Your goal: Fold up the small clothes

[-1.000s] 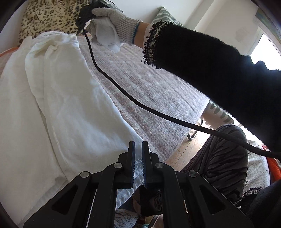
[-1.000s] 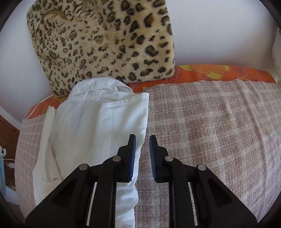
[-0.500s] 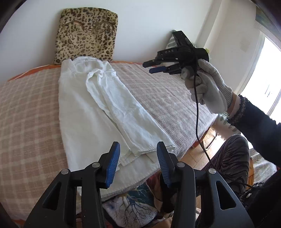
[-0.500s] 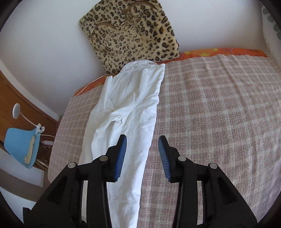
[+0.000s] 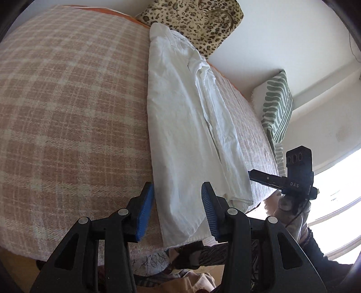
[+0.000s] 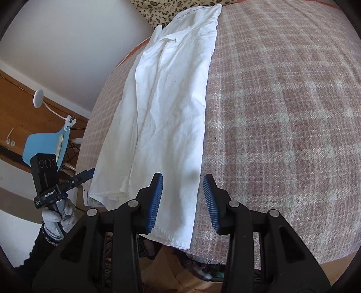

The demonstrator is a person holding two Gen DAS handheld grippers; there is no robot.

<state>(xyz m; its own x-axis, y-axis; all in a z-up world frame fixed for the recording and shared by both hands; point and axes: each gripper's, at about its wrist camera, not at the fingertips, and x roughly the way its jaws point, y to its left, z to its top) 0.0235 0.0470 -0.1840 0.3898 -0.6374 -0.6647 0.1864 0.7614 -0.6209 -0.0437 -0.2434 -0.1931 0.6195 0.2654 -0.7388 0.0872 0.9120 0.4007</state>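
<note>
1. No containers in either view. What bears the work is the bed, covered in a pink-and-cream checked blanket.
2. The white shirt lies lengthwise on the blanket, folded into a long narrow strip. Its collar end sits at the leopard-print cushion by the wall; its hem reaches the near edge of the bed.
3. My left gripper: fingers apart, blue pads showing. The hem lies in the gap between them as I look down. I cannot tell whether either pad touches the cloth; nothing is clamped.
4. My right gripper: fingers apart to about the same width, over the hem's right corner. Nothing is pinched between them.
5. From the right wrist view I see the left gripper low at the frame's left, held by a gloved hand, beside the shirt's other hem corner.
6. A green-striped pillow sits at the bed's far right side.
</note>
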